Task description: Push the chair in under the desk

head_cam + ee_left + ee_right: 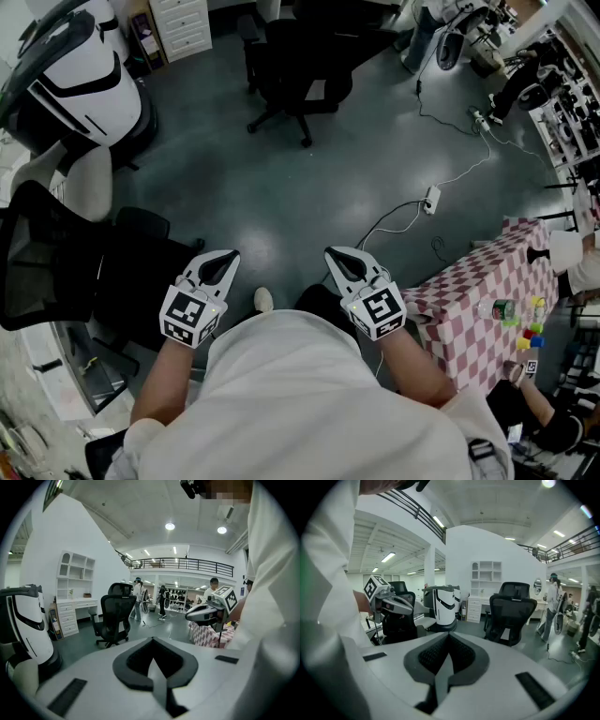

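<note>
A black mesh office chair [66, 267] stands at my left, next to the white desk edge [33, 389] at the lower left; it also shows behind the left gripper in the right gripper view [401, 623]. I hold both grippers side by side in front of my chest, above the floor and touching nothing. My left gripper [228, 255] is shut and empty, its jaws meeting at the tip [152, 641]. My right gripper [335, 253] is also shut and empty [449, 638]. The chair lies a short way left of the left gripper.
A second black chair [291, 66] stands farther ahead. A white rounded machine [84, 80] is at the far left, white drawers [183, 26] behind it. A checkered-cloth table [478, 305] is at my right, a power strip and cable [431, 199] on the floor.
</note>
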`<state>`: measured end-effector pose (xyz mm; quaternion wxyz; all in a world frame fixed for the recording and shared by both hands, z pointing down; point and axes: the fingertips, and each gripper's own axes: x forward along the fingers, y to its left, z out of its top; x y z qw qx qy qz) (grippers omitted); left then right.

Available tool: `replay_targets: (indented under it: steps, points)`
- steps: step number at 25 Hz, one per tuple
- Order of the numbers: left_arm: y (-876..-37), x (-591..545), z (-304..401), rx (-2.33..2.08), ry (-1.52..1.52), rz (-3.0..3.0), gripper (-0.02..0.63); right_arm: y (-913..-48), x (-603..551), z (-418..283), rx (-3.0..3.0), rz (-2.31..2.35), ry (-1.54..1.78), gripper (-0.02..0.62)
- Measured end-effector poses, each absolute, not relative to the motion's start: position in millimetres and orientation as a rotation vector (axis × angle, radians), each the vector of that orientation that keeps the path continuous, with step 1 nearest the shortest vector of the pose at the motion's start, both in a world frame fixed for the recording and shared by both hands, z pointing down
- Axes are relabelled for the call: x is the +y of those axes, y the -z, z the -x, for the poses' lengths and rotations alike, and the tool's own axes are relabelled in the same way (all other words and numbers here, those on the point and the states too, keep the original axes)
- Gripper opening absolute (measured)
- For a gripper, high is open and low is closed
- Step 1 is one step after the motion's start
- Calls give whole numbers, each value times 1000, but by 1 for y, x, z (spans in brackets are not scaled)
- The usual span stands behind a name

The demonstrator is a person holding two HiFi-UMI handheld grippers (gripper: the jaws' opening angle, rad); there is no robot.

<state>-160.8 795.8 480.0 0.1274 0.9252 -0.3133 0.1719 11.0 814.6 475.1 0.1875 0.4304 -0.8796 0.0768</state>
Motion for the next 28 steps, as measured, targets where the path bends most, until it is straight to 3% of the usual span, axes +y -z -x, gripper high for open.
replay_targets:
  steps: [15,20,28]
  points:
    - [-473,765,154,-860,-471,-2746,-4,-471,784,-15,-2458,-1303,-257,6]
    - [-476,737,149,-895,-485,-2732,36,-479,747,-28,-2453,-1309,-273,60]
    - [-479,659,134,-934,-550,-2693,52,-483,653,-56,-2474,-1317,-305,75]
